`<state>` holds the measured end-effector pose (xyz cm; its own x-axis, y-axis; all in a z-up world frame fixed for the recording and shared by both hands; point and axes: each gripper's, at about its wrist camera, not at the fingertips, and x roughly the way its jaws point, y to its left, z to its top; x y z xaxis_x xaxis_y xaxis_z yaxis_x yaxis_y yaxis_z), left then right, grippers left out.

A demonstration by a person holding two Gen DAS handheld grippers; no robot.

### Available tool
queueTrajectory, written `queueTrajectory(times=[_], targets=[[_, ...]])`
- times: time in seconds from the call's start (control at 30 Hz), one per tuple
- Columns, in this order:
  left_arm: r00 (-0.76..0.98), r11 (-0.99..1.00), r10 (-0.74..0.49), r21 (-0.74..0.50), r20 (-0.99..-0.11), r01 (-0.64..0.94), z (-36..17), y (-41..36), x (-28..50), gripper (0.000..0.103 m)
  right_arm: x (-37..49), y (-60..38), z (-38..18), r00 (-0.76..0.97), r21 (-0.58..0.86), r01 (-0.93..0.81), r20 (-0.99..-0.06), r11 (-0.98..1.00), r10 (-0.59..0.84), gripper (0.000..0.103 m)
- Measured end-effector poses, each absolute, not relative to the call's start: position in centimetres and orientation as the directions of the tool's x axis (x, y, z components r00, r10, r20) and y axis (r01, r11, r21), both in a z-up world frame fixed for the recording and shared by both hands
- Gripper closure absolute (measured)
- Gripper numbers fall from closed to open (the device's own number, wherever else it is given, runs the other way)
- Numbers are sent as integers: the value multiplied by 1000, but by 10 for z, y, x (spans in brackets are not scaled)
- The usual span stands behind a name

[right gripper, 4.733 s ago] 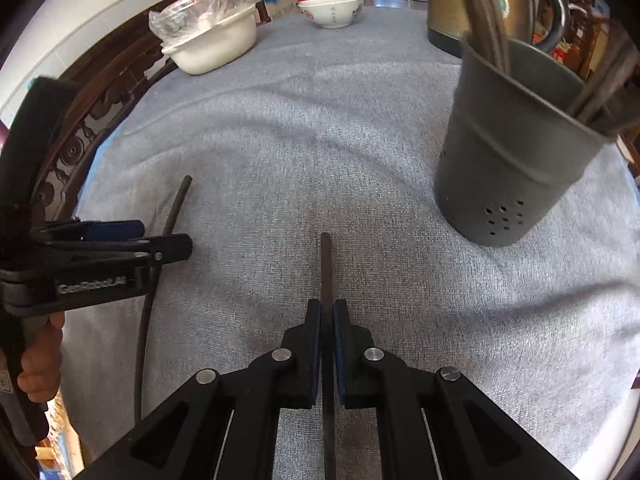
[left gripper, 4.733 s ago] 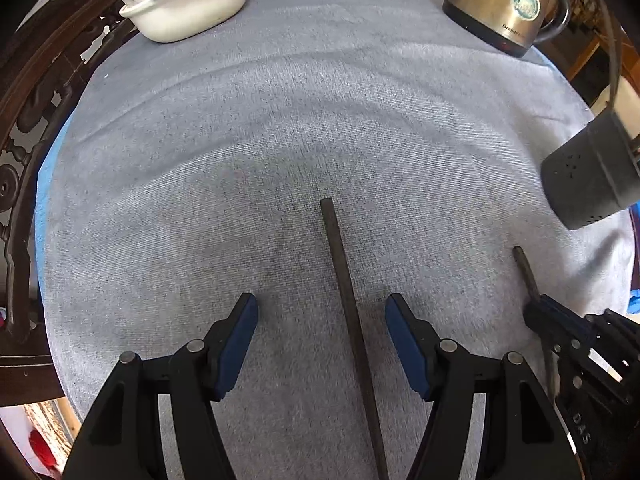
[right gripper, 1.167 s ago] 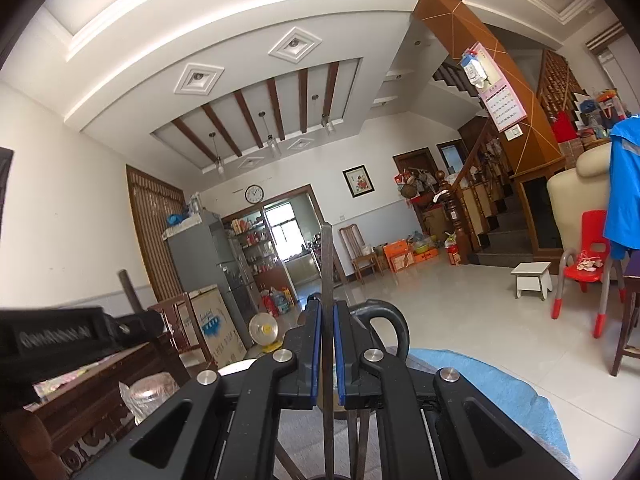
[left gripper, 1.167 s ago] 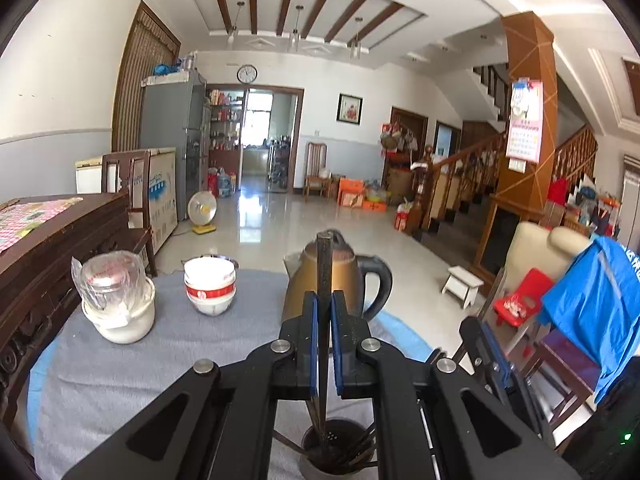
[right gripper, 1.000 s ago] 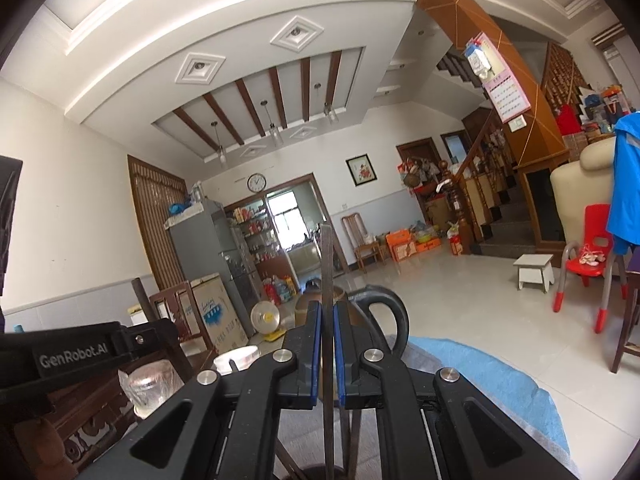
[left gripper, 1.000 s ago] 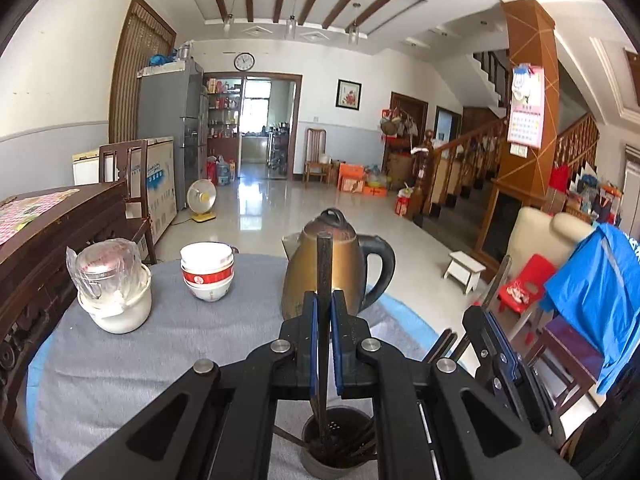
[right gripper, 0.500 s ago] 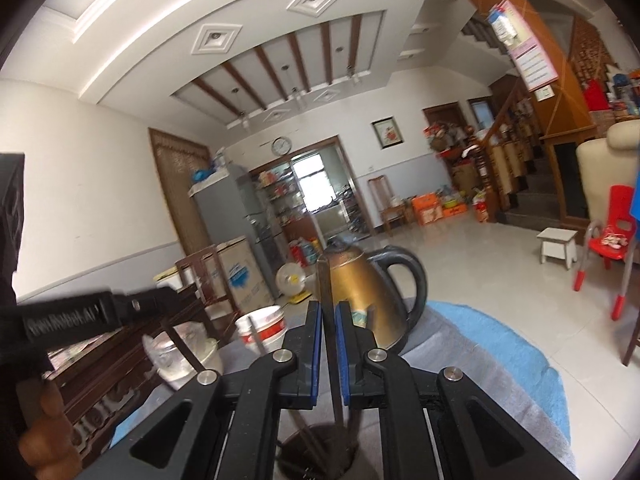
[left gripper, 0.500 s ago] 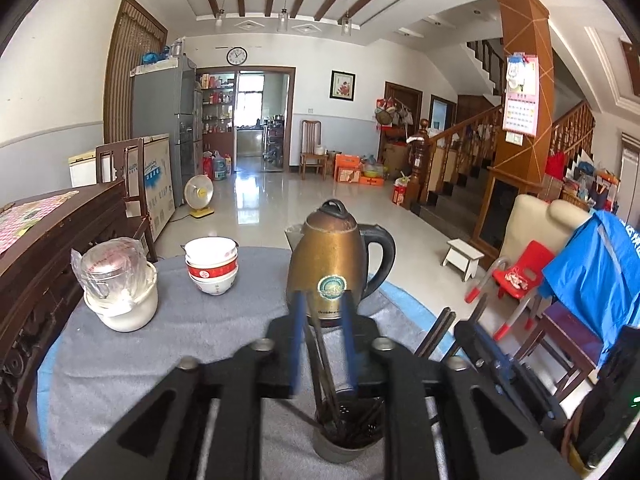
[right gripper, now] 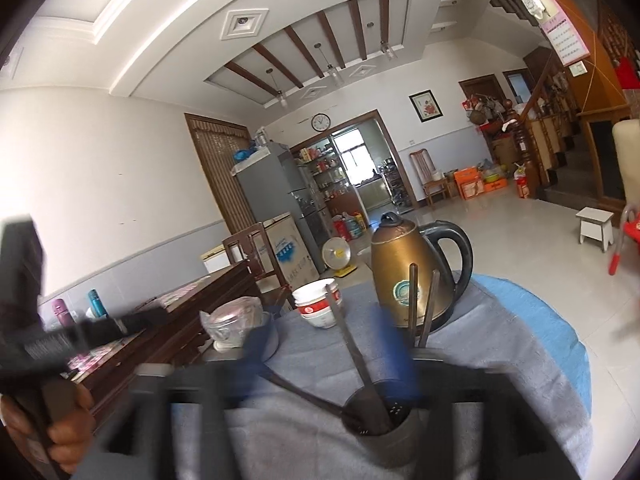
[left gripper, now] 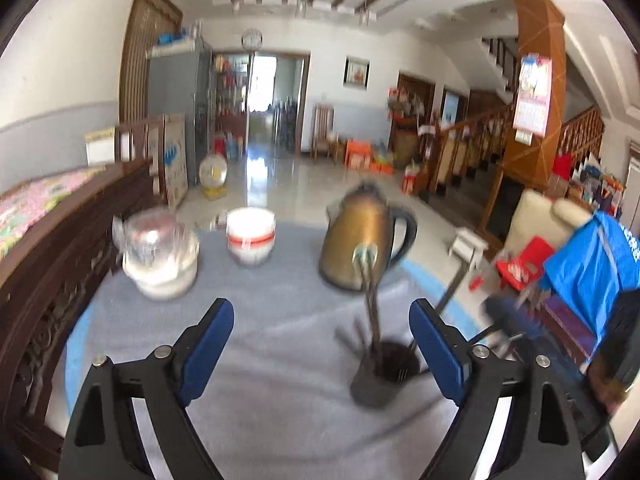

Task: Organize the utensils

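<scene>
Both claws let go above the utensil holder

Since half a second ago the left claw (left gripper: 322,354) has spread wide, and the right claw (right gripper: 326,346), then pinched on a chopstick, now shows its blue pads (right gripper: 394,348) apart, smeared by motion blur. Neither claw grips anything. The left claw sits level over the grey-covered bench (left gripper: 256,288), pointing forward across it, its two blue pads (left gripper: 206,346) standing on either side of an open stretch of cloth. Seen from the right wrist, the left claw's black body enters from the left edge, with the person's hand (right gripper: 64,428) wrapped round its grip low at that side. The right claw is tilted upward enough to take in the ceiling, and it hovers just above the dark utensil holder (right gripper: 386,426).

That holder stands upright on the bench, in front of the brass kettle (right gripper: 404,272). Several dark chopsticks (right gripper: 354,354) stand in it, fanned out: two lean toward the kettle, one leans left, another lies lower across the rim. From the left wrist the holder (left gripper: 380,378) appears near the right pad, blurred, with one chopstick rising from it.

Farther back on the bench sit stacked red-and-white bowls (left gripper: 251,238) and a white basin (left gripper: 160,268) with a plastic-wrapped item in it.
</scene>
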<state>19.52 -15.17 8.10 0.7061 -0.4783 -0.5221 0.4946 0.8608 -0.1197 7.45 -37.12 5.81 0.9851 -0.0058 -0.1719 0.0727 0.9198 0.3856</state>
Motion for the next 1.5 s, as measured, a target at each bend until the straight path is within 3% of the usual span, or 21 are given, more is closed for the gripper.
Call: queueTrajectory(times=[0.13, 0.43, 0.77, 1.23, 1.5], targets=[[669, 876, -431, -104, -606, 471, 55, -140, 191, 13, 50, -358, 61, 986, 317, 89, -160, 944, -39, 30], [621, 876, -418, -115, -663, 467, 37, -132, 165, 13, 18, -343, 59, 978, 308, 132, -198, 942, -73, 30], [680, 877, -394, -32, -618, 479, 46, -133, 110, 13, -33, -333, 50, 958, 311, 199, -261, 929, -118, 30], [804, 887, -291, 169, -518, 430, 59, -132, 38, 11, -97, -326, 61, 949, 324, 247, -270, 913, -161, 30], [838, 895, -238, 224, -491, 385, 66, -130, 13, 9, -123, -320, 65, 951, 334, 249, -260, 909, -165, 30]])
